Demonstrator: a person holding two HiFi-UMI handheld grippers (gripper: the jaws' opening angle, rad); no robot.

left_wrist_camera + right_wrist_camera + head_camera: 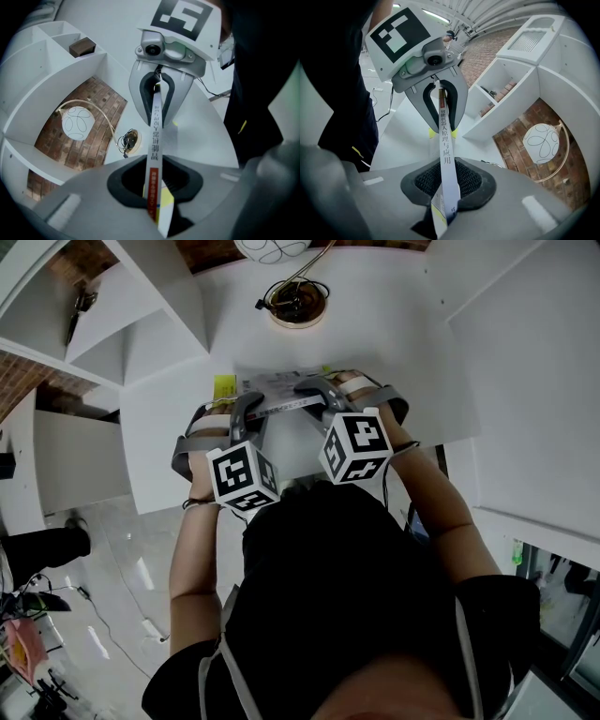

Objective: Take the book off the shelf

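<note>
Book (281, 390): held out in front of the person, over the white table (375, 296). It is clear of the shelf (141, 306) at far left. Cannot tell whether it touches the table.

Left gripper (157, 190): pinching the book's left end, pads tight on both covers.
Right gripper (446, 190): pinching the right end the same way.

Key relation: the book's long axis runs left-right, straight from 1 gripper to the other, spine edge towards both cameras. Neither hand is nearer.

Judgement: the 2 hands must travel together, or the book twists or slips.
</note>
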